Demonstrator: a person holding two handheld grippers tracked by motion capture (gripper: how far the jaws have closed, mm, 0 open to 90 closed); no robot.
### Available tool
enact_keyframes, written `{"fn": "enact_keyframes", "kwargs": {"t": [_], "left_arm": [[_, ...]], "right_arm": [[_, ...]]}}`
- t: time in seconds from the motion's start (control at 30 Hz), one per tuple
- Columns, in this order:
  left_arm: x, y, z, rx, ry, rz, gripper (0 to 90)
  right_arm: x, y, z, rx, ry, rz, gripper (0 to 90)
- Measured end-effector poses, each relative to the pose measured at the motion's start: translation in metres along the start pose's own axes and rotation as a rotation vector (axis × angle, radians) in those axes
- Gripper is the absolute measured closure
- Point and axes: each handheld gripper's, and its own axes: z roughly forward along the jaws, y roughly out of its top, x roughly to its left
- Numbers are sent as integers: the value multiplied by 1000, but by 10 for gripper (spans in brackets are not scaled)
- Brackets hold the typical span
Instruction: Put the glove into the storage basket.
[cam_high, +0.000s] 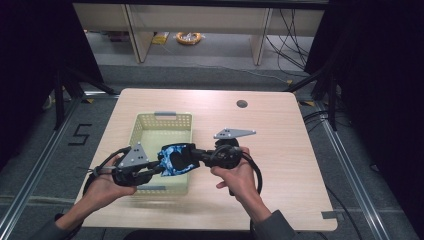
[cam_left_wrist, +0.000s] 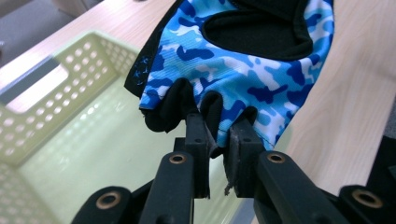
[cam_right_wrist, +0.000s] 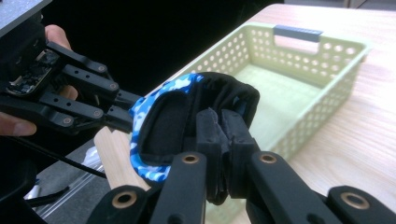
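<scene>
Blue camouflage fingerless glove (cam_high: 176, 159) hangs stretched over pale-green basket (cam_high: 145, 125) | left gripper (cam_left_wrist: 217, 140) pinches its finger end, right gripper (cam_right_wrist: 224, 126) clamps its black cuff | two-point grip likely keeps it spread for lowering in

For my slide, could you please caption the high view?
Both grippers hold a blue camouflage glove above a green basket.

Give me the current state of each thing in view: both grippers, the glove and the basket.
Left gripper: shut on the glove's finger end.
Right gripper: shut on the glove's black cuff end.
Blue camouflage fabric glove: held between both grippers, lifted over the basket.
Pale green perforated plastic basket: upright on the wooden table, inside looks empty.
</scene>
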Motion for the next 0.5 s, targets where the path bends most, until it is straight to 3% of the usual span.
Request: {"fn": "enact_keyframes", "kwargs": {"t": [0.17,0.33,0.37,0.4,0.43,0.5], "left_arm": [[10,-13,0,41,10,-7,802],[26,-30,-2,72,9,-54,802],[30,-32,-3,82,13,-43,802],[30,-35,-3,85,21,-61,802],[32,-37,-3,95,13,-45,802],[34,-44,-2,119,12,-66,802]], "right_arm": [[-1,5,24,29,10,19,875],[-1,4,48,62,14,24,875],[-1,3,54,69,18,30,875],[-1,2,60,72,23,34,875],[-1,1,63,82,30,41,875],[0,-1,72,91,29,48,875]]}}
